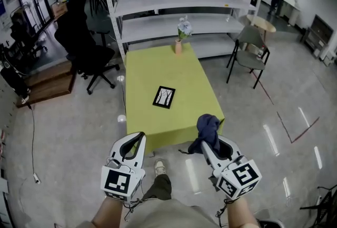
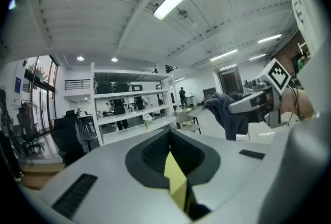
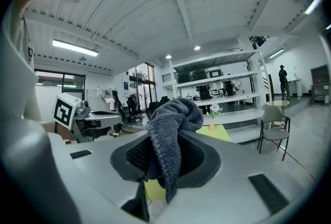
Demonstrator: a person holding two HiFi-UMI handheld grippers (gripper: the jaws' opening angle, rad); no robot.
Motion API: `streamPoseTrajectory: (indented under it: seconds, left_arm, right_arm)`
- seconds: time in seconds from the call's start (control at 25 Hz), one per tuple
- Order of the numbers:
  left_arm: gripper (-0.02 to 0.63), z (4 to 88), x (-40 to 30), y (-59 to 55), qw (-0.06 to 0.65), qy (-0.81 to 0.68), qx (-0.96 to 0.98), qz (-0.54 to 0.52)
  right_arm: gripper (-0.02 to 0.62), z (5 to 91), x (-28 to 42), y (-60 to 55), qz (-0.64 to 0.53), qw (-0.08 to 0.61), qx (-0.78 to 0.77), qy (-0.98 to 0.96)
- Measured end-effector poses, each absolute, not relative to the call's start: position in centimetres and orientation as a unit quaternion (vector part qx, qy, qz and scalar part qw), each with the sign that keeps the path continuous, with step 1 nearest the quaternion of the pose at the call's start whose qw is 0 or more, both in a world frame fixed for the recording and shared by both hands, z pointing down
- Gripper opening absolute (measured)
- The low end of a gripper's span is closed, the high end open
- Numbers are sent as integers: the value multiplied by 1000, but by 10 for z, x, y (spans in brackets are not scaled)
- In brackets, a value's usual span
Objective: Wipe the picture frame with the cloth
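Two grippers, both held low at the near edge of a yellow table (image 1: 147, 63). The right gripper (image 3: 168, 155) has its fingers clamped on a dark blue-grey cloth (image 3: 170, 119). Most of the cloth bunches up above the fingertips, and one fold hangs back down between them. The left gripper (image 2: 170, 140) has its fingers pressed together with nothing in them. Only a thin sliver of yellow table shows just below the tips.

The picture frame (image 1: 164, 97) lies flat on the table, ahead of both sets of fingertips and roughly between them, well apart from either. It's a black frame around a pale picture with some dark lines, and it sits a bit askew to the table edges. The cloth isn't touching it; it hangs over the table's near right corner.

From the left gripper view, the right gripper and its cloth show up off to the right of the left fingers, at about the same height.

Way beyond the fingertips, at the far edge of the table, there's what looks like a small vase (image 1: 179, 42) with pale flowers, though it's too tiny to be sure. Behind that are white shelves (image 1: 174, 6). A grey chair (image 1: 251, 48) stands out past the right fingers, and a black office chair (image 1: 84, 48) is out past the left ones.
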State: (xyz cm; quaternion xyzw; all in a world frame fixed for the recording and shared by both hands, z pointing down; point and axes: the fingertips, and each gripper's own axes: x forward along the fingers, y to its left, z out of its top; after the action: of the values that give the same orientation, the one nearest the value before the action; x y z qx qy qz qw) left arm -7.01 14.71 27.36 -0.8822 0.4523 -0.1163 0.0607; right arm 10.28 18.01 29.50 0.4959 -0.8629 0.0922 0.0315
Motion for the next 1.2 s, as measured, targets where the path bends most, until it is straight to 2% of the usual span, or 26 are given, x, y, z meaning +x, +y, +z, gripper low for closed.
streamPoseTrajectory:
  seconds: [0.6, 1.2]
  left_arm:
    - [8, 299, -94, -85, 13, 392, -907, -151]
    - [8, 352, -94, -208, -27, 394, -903, -169]
  right_arm:
    - [103, 305, 58, -50, 116, 100, 505, -849]
    - [104, 361, 48, -188, 150, 155, 479, -851]
